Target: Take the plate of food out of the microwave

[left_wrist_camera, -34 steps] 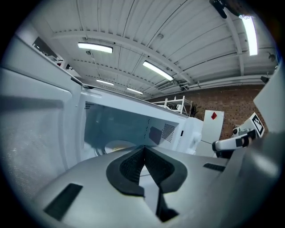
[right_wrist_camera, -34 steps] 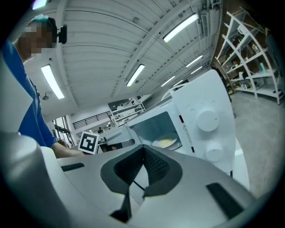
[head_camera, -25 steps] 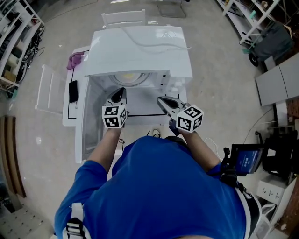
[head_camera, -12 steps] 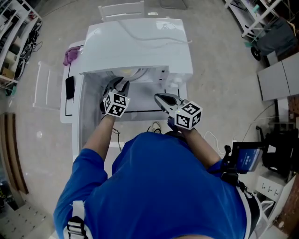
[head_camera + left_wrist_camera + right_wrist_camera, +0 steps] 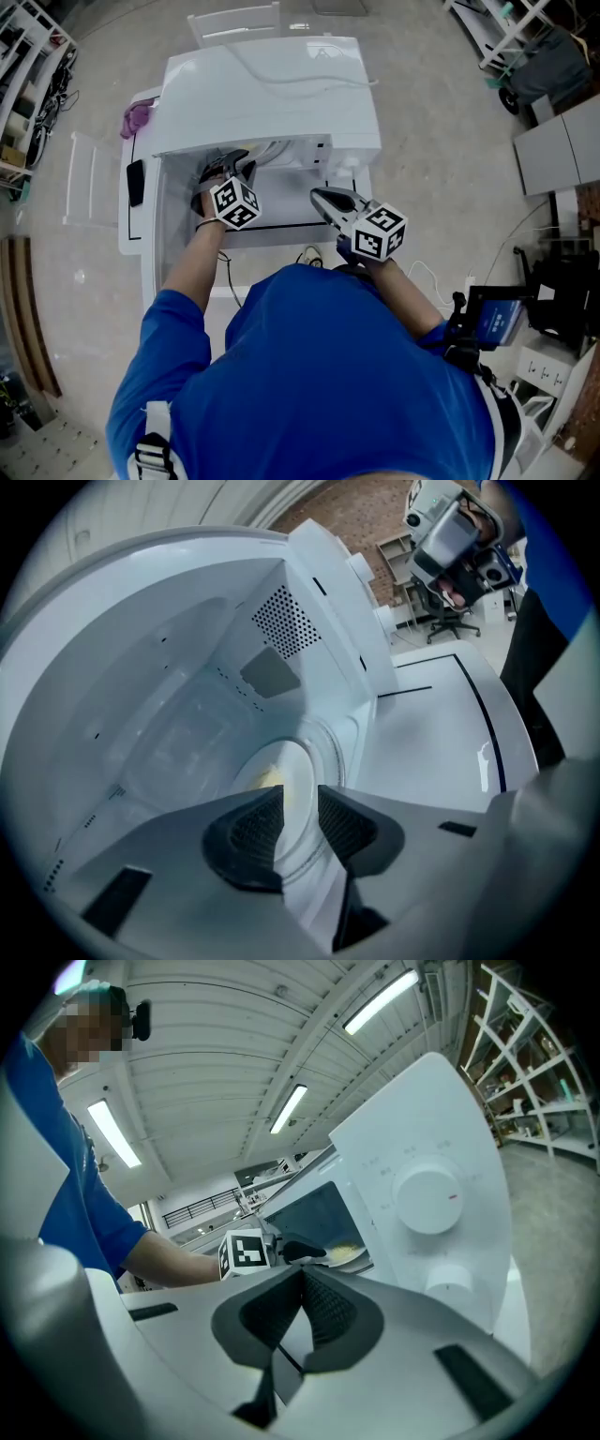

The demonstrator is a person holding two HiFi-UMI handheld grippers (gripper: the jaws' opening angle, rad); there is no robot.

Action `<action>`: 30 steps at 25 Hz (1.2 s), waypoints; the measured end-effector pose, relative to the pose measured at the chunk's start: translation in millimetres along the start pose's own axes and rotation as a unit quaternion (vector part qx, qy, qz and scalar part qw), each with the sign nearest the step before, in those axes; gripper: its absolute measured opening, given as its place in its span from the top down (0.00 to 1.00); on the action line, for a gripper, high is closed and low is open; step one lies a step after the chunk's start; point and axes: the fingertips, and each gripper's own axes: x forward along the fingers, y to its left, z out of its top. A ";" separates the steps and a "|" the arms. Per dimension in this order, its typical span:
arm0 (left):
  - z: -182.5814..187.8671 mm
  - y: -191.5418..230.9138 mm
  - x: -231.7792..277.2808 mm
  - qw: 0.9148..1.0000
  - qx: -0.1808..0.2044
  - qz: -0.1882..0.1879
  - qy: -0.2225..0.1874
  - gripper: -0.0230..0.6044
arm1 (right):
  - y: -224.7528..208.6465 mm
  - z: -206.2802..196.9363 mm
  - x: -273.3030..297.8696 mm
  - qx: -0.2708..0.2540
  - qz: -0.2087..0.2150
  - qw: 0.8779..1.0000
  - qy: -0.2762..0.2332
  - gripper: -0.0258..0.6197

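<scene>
The white microwave (image 5: 272,89) stands with its door swung open to the left. Inside it, on the glass turntable, lies a white plate (image 5: 302,757) with yellow food. My left gripper (image 5: 223,169) reaches into the cavity. In the left gripper view its jaws (image 5: 300,803) stand narrow, one pad above and one below the plate's near rim, and seem shut on it. The right gripper view shows the same plate (image 5: 347,1255) with the left gripper (image 5: 302,1251) at its edge. My right gripper (image 5: 323,197) hovers shut and empty before the control panel (image 5: 431,1194).
The open door (image 5: 159,244) juts toward me on the left. A black phone (image 5: 136,183) and a purple cloth (image 5: 139,119) lie on the table's left side. A cable (image 5: 281,80) runs over the microwave's top. Shelving lines the room's left and upper right.
My left gripper has moved forward from in front of the opening into the microwave cavity, to the plate. The right gripper has barely moved.
</scene>
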 end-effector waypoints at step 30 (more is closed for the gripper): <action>4.2 -21.1 -8.5 0.998 0.069 -0.012 0.004 0.92 | -6.3 -1.1 4.5 0.008 0.008 1.000 0.004 0.96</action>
